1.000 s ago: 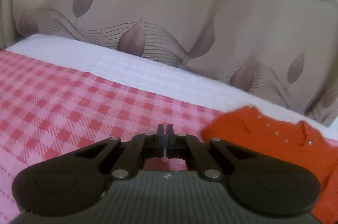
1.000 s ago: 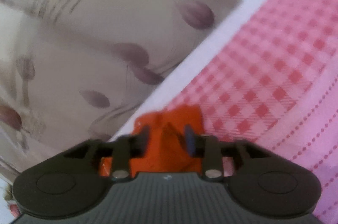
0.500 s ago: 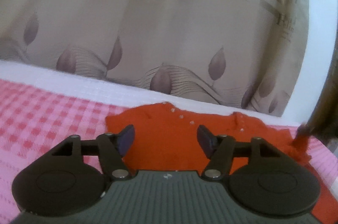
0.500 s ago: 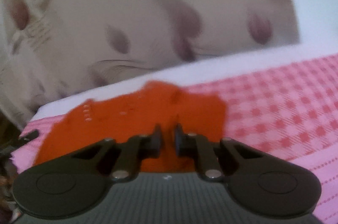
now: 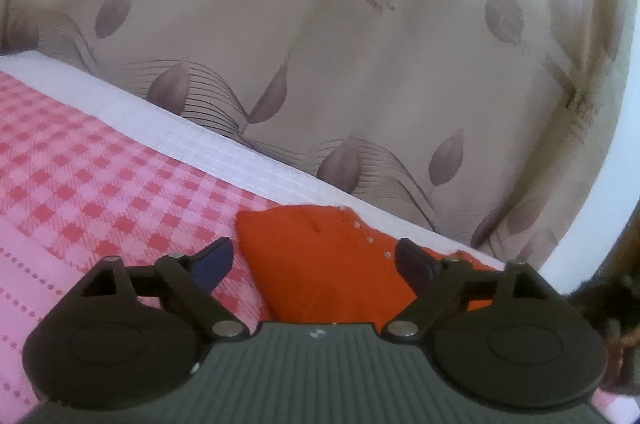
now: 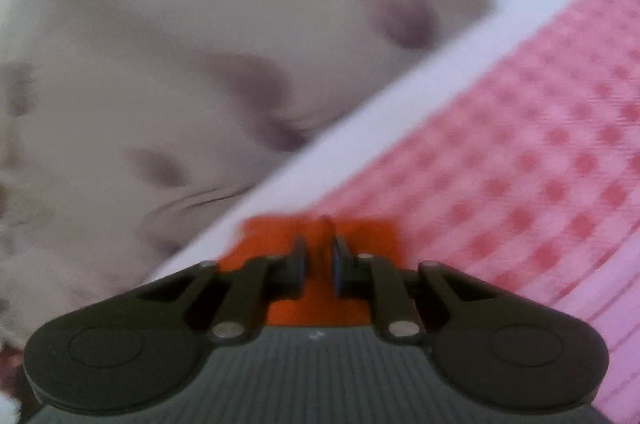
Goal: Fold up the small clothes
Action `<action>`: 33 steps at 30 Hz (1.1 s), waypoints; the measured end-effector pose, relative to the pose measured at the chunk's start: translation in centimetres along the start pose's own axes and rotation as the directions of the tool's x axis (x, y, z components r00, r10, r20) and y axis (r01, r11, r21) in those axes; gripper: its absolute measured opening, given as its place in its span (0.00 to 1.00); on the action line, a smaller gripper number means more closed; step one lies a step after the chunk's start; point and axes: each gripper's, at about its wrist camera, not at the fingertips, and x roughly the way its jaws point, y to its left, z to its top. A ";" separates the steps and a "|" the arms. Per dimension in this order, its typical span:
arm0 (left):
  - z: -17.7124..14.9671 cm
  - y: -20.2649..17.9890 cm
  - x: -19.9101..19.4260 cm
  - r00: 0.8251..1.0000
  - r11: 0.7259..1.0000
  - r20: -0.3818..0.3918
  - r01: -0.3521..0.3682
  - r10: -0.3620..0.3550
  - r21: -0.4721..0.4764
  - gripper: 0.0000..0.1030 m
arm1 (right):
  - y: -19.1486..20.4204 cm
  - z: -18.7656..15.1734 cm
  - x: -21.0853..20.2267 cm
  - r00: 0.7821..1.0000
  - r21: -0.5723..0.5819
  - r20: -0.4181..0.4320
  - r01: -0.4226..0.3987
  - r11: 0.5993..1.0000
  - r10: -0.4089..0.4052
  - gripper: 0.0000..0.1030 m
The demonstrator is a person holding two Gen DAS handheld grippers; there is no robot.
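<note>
One orange garment (image 5: 332, 260) lies on the bed, on the pink checked cover (image 5: 92, 184) close to its far edge, where a white strip (image 5: 224, 152) runs below a leaf-print curtain (image 5: 320, 56). There are two claws, one per view.

In the left wrist view, the left claw (image 5: 316, 260) is released, its fingers spread wide to either side of the garment's near part; whether they touch the cloth cannot be told. This view alone shows a row of small pale studs (image 5: 370, 239) on the garment and printed letters on the curtain. The garment's right end is cut off behind the claw's right finger.

The right wrist view is blurred. The right claw (image 6: 320, 260) has its fingers drawn nearly together with a thin fold of the garment (image 6: 280, 236) standing between them, so it looks clenched on the cloth. Only a small patch of orange shows here; the rest is hidden under the claw body. The cover (image 6: 520, 160) fills the right side.
</note>
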 end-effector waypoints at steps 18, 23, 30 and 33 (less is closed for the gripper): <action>-0.3 -3.6 -2.4 1.000 0.979 -0.009 -0.006 0.008 0.202 0.99 | 5.4 -6.1 -6.9 0.997 -0.374 0.021 -0.060 0.926 0.073 0.14; -1.3 -5.6 -9.6 0.987 0.968 -0.141 0.110 -0.078 0.227 1.00 | 5.6 -13.7 -17.8 0.991 -0.554 -0.020 -0.119 0.824 0.130 0.49; -5.3 -4.7 -19.1 0.933 0.961 -0.329 0.212 -0.144 0.180 1.00 | 1.3 -23.7 -27.7 1.000 -0.632 -0.025 -0.027 0.774 0.014 0.88; -7.2 -4.0 -21.5 0.906 0.960 -0.389 0.237 -0.165 0.146 0.95 | -0.4 -25.3 -29.1 0.999 -0.561 -0.038 -0.045 0.827 0.029 0.88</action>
